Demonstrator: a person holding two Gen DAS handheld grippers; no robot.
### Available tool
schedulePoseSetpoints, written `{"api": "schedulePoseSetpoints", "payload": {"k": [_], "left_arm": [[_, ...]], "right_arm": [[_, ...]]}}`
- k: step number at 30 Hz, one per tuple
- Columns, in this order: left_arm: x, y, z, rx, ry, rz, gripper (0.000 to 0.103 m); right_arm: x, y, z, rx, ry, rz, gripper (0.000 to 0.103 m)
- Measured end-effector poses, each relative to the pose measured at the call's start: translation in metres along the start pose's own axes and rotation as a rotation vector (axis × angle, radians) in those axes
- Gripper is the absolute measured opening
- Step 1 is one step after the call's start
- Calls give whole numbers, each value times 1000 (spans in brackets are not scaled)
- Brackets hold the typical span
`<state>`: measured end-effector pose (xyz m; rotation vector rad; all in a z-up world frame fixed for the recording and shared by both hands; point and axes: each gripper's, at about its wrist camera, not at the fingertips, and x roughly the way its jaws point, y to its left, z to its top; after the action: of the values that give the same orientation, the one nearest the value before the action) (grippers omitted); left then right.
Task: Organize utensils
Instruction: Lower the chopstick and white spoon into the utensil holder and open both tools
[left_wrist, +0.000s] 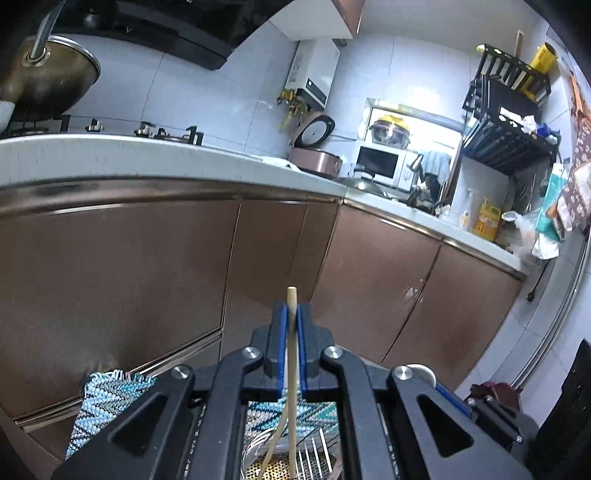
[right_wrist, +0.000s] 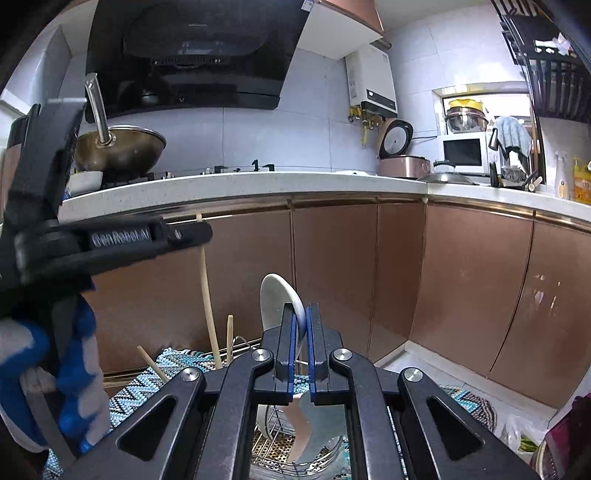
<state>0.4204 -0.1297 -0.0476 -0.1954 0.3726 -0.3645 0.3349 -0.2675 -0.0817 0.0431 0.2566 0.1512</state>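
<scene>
The long white tabletop (right_wrist: 258, 184) above brown cabinet doors (right_wrist: 332, 277) is seen in both views. Only in the right wrist view are the black range hood (right_wrist: 192, 55) and the left claw (right_wrist: 201, 230), seen from the side in a blue and grey gloved hand (right_wrist: 55, 369), shown. Only in the left wrist view is a fork (left_wrist: 314, 454) seen, lying in the wire rack (left_wrist: 258, 458) on a zigzag patterned cloth (left_wrist: 107, 398). The left claw (left_wrist: 291, 314) is closed on a pale wooden chopstick (left_wrist: 292, 369), held nearly upright above the rack. The right claw (right_wrist: 302, 317) is closed on a white ceramic spoon (right_wrist: 277, 299), its bowl pointing up, above the rack.
</scene>
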Motion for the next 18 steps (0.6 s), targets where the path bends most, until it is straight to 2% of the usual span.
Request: {"api": "schedulePoseSetpoints", "payload": {"k": [4,8,14,16,18], "left_arm": [[-1,-2,-9,13,11,0,7],[-11,-5,-11,28,12,8,7],[-43,-5,-6,31,4,13,9],[-56,-5,-5,36,1,15,19],[-73,-5,-4,37,-7,17,22]], "right_arm": [[3,0,-5,15,21,-1,11],[-5,-1,-7,24,14,-7,30],[-29,3,1,16,3,-14,31],[-39,5,3,14,-1,-17,31],[-49,7,5,10,-5,-20,32]]}}
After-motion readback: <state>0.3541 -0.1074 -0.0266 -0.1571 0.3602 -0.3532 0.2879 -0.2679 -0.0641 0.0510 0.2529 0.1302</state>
